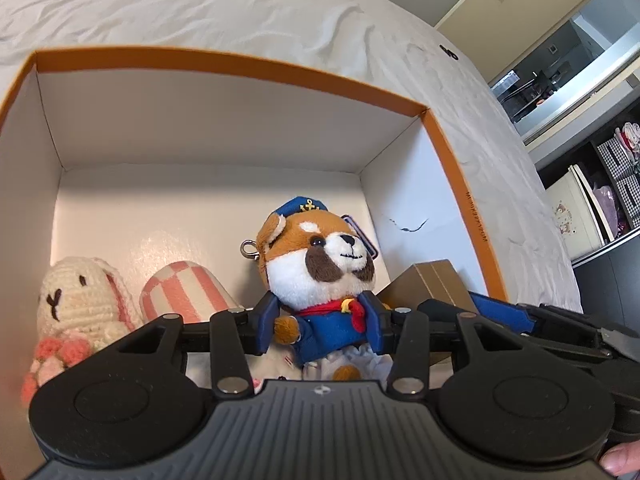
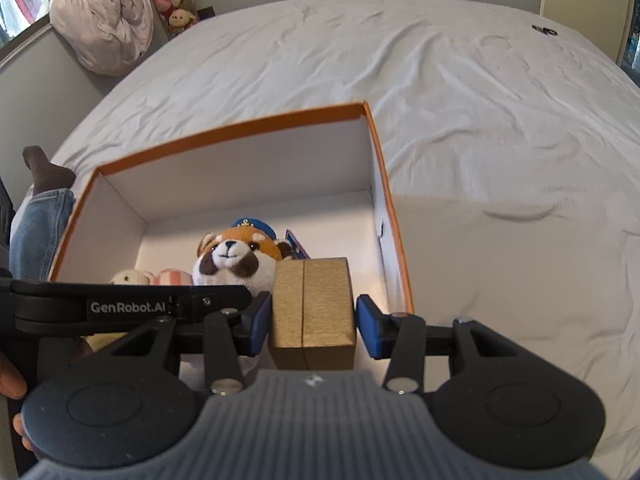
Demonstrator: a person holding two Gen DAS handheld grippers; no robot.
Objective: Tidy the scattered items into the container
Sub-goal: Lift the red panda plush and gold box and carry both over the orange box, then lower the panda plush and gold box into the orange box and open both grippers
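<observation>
An orange-rimmed white box [image 1: 240,62] [image 2: 240,128] stands on the bed. My left gripper [image 1: 322,320] reaches into it, shut on a plush dog in a blue sailor suit [image 1: 320,264] [image 2: 236,260], blue pads against its body. To the right, my right gripper [image 2: 314,320] is shut on a small gold box [image 2: 312,308] [image 1: 434,284] held just inside the box's right wall. A cream crochet bunny [image 1: 80,300] [image 2: 128,278] and a pink-striped item [image 1: 188,288] [image 2: 174,278] lie on the box floor at the left.
A white bedsheet [image 2: 480,120] spreads around the box. A person's jeans leg [image 2: 40,216] lies left of the box. A small dark object [image 2: 544,30] lies far off on the bed. A bundled quilt [image 2: 104,16] and shelves [image 1: 600,200] flank the bed.
</observation>
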